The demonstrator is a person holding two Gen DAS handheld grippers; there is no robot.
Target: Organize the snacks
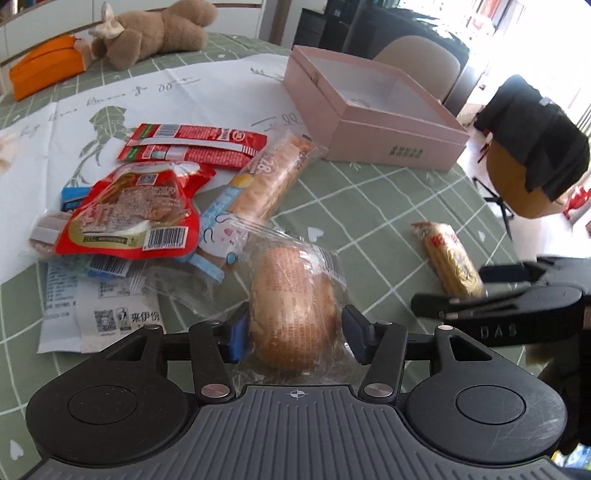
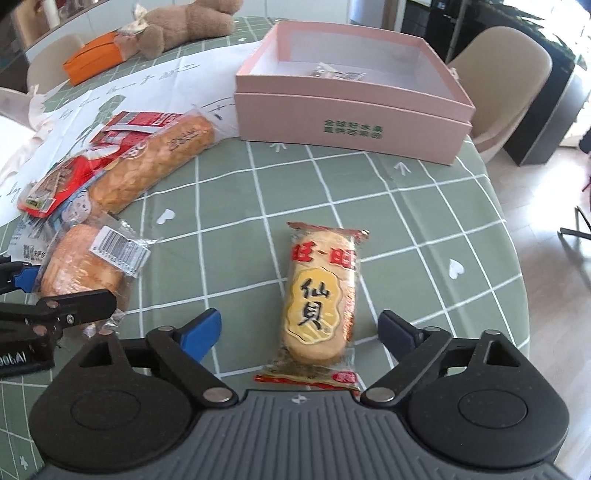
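My left gripper (image 1: 293, 326) straddles a clear-wrapped bread bun (image 1: 293, 306) on the green checked cloth, its blue pads touching or nearly touching the bun's sides; whether it grips is unclear. The bun also shows in the right wrist view (image 2: 79, 271). My right gripper (image 2: 301, 330) is open, with a rice cracker packet (image 2: 319, 295) lying between its fingers, apart from both pads. The packet also shows in the left wrist view (image 1: 448, 258). A pile of snacks (image 1: 140, 206) lies left. An open pink box (image 2: 347, 122) stands behind, one small packet (image 2: 338, 74) inside.
A long biscuit pack (image 2: 153, 166) lies between the pile and the box. A plush bear (image 1: 155, 31) and an orange box (image 1: 44, 70) sit at the far side. Chairs (image 2: 506, 70) stand beyond the table's round edge on the right.
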